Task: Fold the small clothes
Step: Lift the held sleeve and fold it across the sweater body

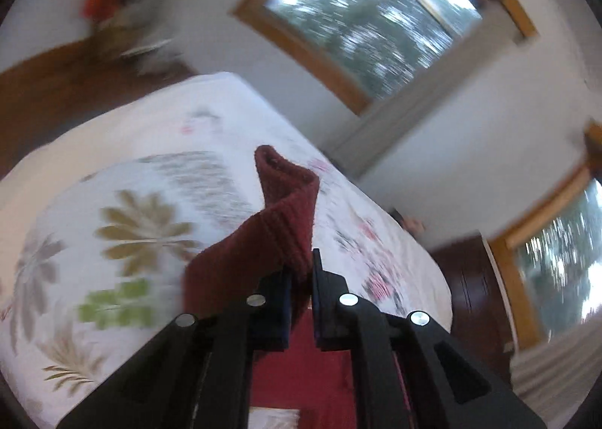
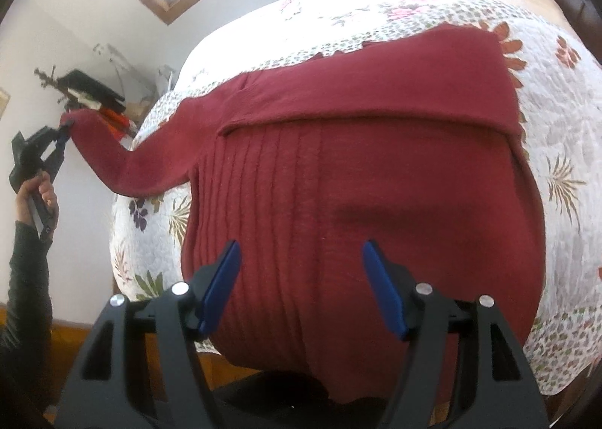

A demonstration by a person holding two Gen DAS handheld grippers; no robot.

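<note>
- Dark-sleeved at the far left of the right wrist view, the person's hand (image 2: 39, 190) gripped the handle of the left gripper (image 2: 64, 127), which was clenched on the cuff of the sleeve (image 2: 124, 162) and held it lifted off to the side of the bed.
- Maroon knit ran rightward from that cuff: the sleeve sagged in a curve and joined the sweater (image 2: 361, 203) near the left-centre of the frame, so the sleeve's long axis lay roughly left to right, away from the body.
- Ribbed lines ran down the sweater's left half; the body lay spread on the floral quilt (image 2: 557, 135), its top edge already folded over into a band across the upper middle.
- Lower centre, the right gripper (image 2: 301, 282) stood released, its blue pads (image 2: 222, 286) wide apart above the sweater's lower part, grasping nothing; whether it touched the knit could not be told.
- In the left wrist view, the cuff stood pinched between the jaws at lower centre, the free end curling upward, with the quilt behind and a window (image 1: 372, 26) at upper right; this view was smeared by motion.
- The fold of that sleeve probably turned on carrying the cuff rightward across the body, and the left gripper was the only one holding it.
</note>
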